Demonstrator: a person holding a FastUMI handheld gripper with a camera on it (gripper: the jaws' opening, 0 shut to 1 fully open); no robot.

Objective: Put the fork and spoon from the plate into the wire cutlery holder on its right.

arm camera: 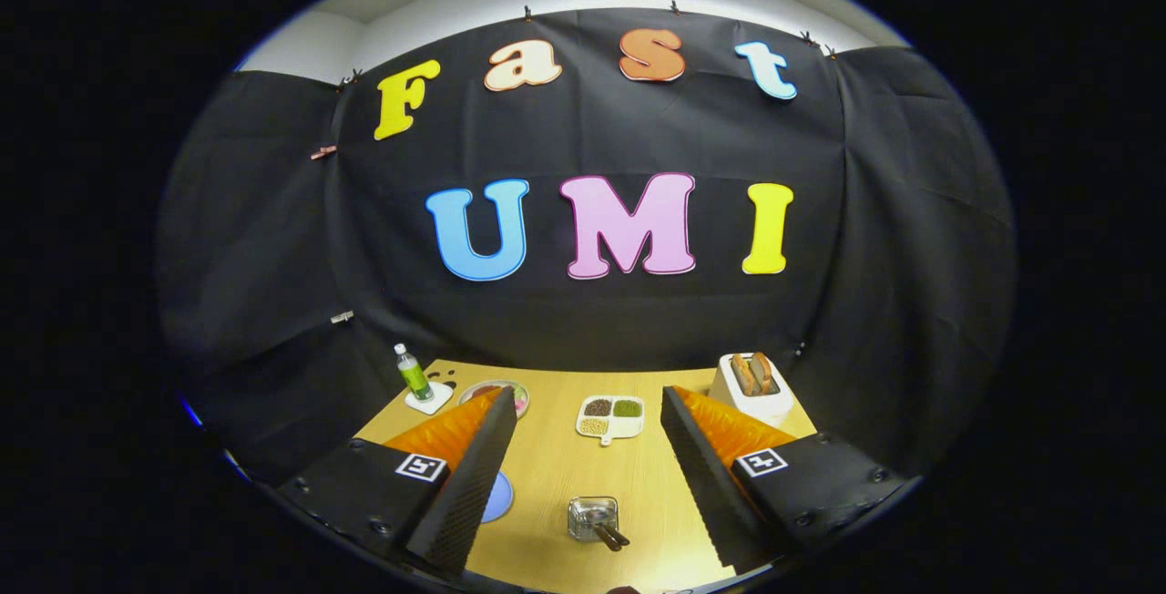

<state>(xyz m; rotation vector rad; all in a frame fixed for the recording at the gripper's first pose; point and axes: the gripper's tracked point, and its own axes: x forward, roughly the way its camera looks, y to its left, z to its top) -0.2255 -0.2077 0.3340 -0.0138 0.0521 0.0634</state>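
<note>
Splayed gripper [588, 476] over wire holder [593, 517]

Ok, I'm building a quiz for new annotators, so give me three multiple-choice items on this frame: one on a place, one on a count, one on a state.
1. Where is the wire cutlery holder?
A. between the fingers
B. on the toaster
C. beside the bottle

2. How many compartments has the white dish?
A. two
B. three
C. five

3. The gripper is:
A. shut on a fork
B. shut on the bottle
C. open

Key: A, it stands on the table between the fingers; B, three fillings show; C, the fingers stand wide apart, holding nothing.
</note>
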